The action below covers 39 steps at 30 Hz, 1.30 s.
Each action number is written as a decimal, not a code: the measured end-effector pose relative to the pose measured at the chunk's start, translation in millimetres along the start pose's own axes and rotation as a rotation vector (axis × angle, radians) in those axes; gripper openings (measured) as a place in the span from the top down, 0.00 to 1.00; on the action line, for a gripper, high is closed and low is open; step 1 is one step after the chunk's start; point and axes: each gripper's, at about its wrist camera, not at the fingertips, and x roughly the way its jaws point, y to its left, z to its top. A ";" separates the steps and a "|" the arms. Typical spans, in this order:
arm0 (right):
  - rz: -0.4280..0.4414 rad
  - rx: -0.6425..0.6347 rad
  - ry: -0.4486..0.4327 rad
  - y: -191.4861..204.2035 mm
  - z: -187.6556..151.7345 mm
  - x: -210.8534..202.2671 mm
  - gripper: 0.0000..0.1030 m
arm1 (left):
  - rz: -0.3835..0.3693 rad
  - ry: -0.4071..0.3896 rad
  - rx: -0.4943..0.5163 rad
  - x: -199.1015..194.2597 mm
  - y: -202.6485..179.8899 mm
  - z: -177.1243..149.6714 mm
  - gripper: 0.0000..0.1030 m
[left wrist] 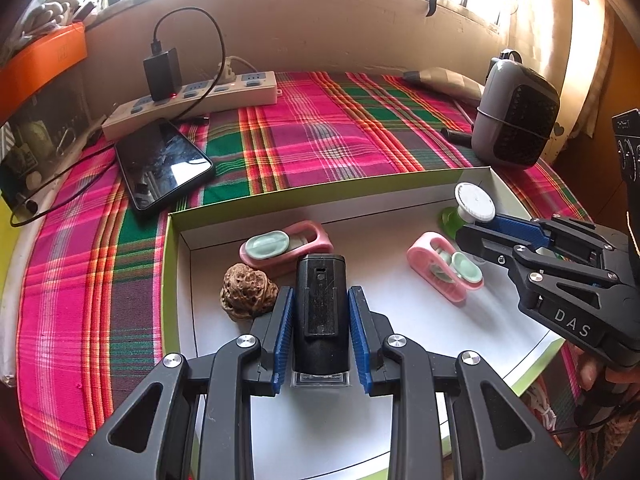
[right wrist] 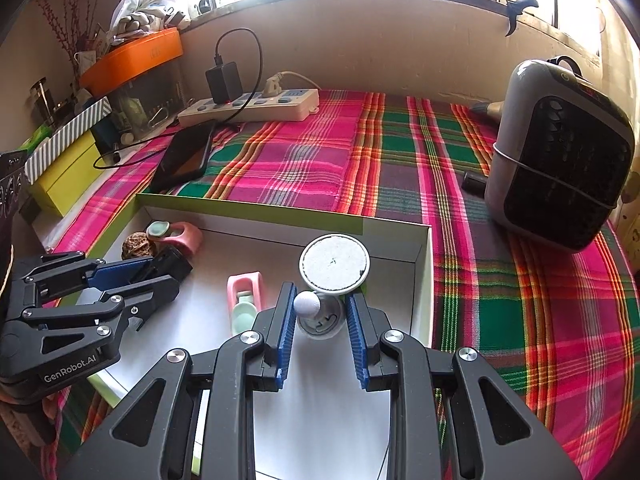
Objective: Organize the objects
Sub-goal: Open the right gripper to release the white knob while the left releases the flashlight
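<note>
The left claw (left wrist: pixel 320 322) is clamped on a black rectangular device (left wrist: pixel 320 300), its blue pads (left wrist: pixel 285 332) pressed against both long sides. The device stands over the white floor of a shallow open box (left wrist: pixel 400 320) with green outer walls, which rests on a worktop covered by a pink-and-green plaid cloth (left wrist: pixel 320 140).

The right claw (right wrist: pixel 321 322) is closed around a suction-cup holder (right wrist: pixel 334 264) — a round white disc on a ball-jointed stem with a clear green base — at the right end of the box, near its far corner. Its pads bracket the stem and base; firm contact on both sides cannot be confirmed.

Inside the box:
- a wrinkled walnut (left wrist: pixel 248 290), just left of the black device;
- one pink clip (left wrist: pixel 286 244) with a pale green pad behind the device;
- a second pink clip (left wrist: pixel 444 266) between the two claws.

Beyond the box on the cloth lie a phone (left wrist: pixel 164 164), a power strip (left wrist: pixel 192 100) and a grey heater (left wrist: pixel 516 110).
</note>
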 end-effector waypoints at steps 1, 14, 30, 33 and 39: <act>0.000 0.002 -0.001 0.0 -0.6 -0.6 0.75 | -0.001 0.001 -0.002 -0.1 0.2 0.1 0.75; 0.011 0.021 -0.006 2.4 -3.5 -6.4 0.59 | -0.001 -0.011 -0.009 -6.3 -4.2 -9.8 0.73; 0.019 0.038 -0.047 4.1 -13.9 -23.6 0.58 | 0.032 -0.069 -0.015 -30.2 -7.8 -18.3 0.71; 0.024 0.034 -0.055 7.5 -15.3 -28.1 0.58 | 0.030 -0.081 -0.026 -36.7 -5.5 -19.2 0.71; 0.032 0.031 -0.081 14.0 -17.7 -41.4 0.58 | 0.035 -0.099 -0.042 -48.6 -2.8 -23.4 0.71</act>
